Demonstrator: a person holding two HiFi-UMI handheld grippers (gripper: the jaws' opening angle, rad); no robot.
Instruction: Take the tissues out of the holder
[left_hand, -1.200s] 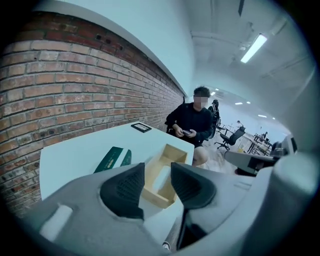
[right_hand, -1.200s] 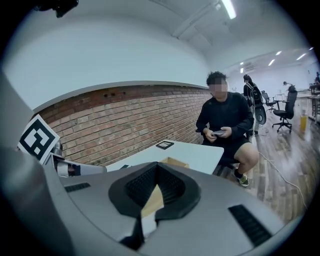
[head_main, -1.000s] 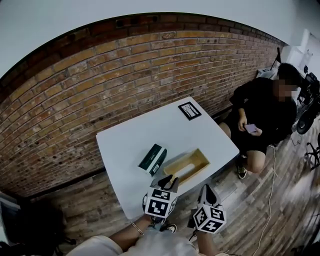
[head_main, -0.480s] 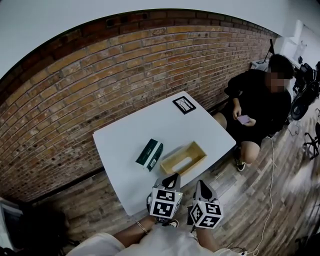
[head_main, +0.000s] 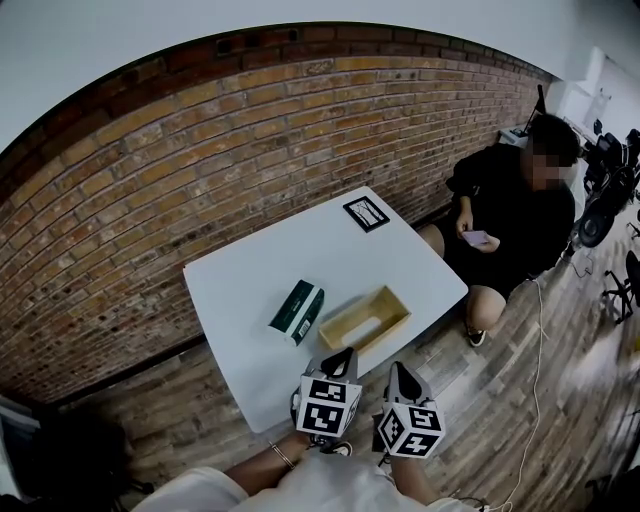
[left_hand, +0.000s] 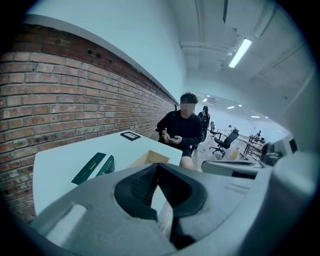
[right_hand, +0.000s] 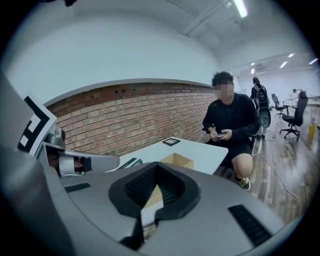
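Job looks done tbh: the tissue pack (head_main: 297, 311) is laid flat on the bench (head_main: 300, 255), just beside the emptied-looking holder (head_main: 375, 335). The left tool (head_main: 340, 357) and right tool (head_main: 401, 372) are held closed on nothing, short of the near edge, likely because nothing's left to grab.

My left gripper (left_hand: 158, 167) with grey jaws pressed together and empty, beyond it a white table (left_hand: 55, 167), flat dark green tissue pack (left_hand: 94, 167), open tan wooden holder (left_hand: 150, 159) nearby, red brick wall (left_hand: 75, 110) behind.

Seated person (head_main: 510, 215) beside white table (head_main: 250, 285); brick wall (head_main: 200, 150) behind.
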